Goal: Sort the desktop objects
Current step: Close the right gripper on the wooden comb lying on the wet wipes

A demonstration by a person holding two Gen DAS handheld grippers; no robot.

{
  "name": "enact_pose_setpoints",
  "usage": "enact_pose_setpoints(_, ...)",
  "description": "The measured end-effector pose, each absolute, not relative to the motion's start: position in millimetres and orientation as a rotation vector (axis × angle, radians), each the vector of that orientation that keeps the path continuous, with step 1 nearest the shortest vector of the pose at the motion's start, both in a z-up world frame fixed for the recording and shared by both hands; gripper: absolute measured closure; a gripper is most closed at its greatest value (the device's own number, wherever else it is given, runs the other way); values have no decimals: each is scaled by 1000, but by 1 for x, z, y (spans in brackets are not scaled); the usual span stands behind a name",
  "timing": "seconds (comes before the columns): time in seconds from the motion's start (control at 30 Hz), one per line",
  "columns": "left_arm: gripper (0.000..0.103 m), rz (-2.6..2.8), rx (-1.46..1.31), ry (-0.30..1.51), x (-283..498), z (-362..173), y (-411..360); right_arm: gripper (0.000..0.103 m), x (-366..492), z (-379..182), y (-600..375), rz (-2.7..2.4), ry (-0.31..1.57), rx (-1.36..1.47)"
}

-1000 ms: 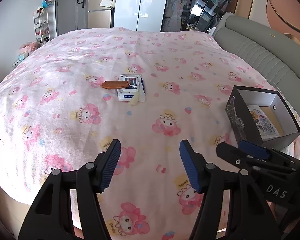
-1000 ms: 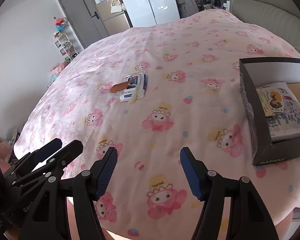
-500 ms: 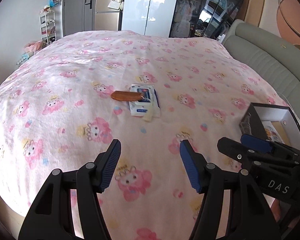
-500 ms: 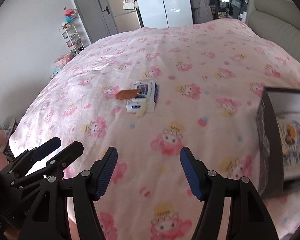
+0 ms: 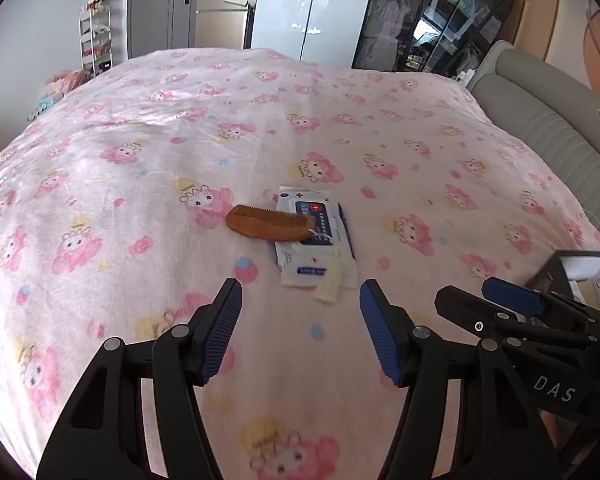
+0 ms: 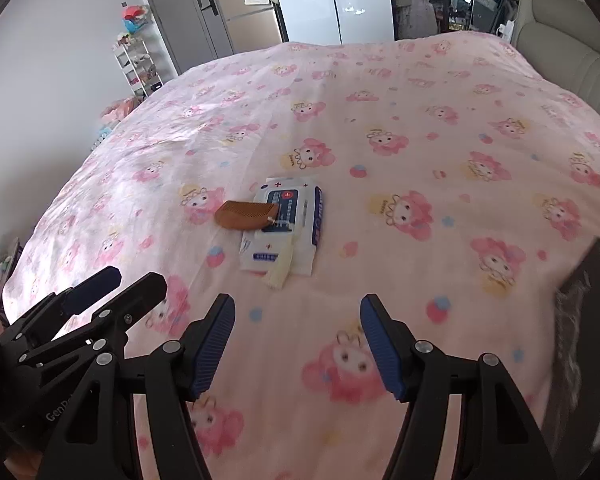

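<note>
A brown wooden comb (image 5: pixel 270 223) (image 6: pixel 247 213) lies on the pink bedspread, its right end resting on a white and blue pack of wipes (image 5: pixel 315 243) (image 6: pixel 286 228). A pale cream tassel (image 5: pixel 330 285) (image 6: pixel 279 268) trails over the pack's near edge. My left gripper (image 5: pixel 300 332) hovers open just short of the pack, nothing between its blue pads. My right gripper (image 6: pixel 298 340) is open too, a little nearer and to the right of the pack. A black box (image 5: pixel 576 276) (image 6: pixel 584 312) sits at the right edge, mostly cut off.
The pink cartoon-print bedspread (image 5: pixel 140 152) covers the whole bed. A grey padded headboard (image 5: pixel 552 132) runs along the right. Wardrobes (image 5: pixel 312 8), a white shelf rack (image 5: pixel 96 36) and skateboards (image 5: pixel 472 20) stand beyond the far side.
Both grippers have moved forward and slightly down toward the comb and wipes, which now sit much closer. The black box has slid to the right edge of both views. Both stay equally wide.
</note>
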State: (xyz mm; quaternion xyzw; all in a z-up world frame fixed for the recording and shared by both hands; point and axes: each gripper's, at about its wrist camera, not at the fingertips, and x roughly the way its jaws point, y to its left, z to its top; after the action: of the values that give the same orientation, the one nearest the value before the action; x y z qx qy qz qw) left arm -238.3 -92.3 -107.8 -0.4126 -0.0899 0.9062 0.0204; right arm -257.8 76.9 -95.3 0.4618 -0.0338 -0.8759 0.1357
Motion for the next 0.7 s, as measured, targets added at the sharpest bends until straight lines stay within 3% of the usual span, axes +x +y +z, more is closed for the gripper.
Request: enact_pose_setpoints(0.7,45,2746,-1491,-505,-388,-218,-151,41,-395,-195,25,-2397,-69,1445)
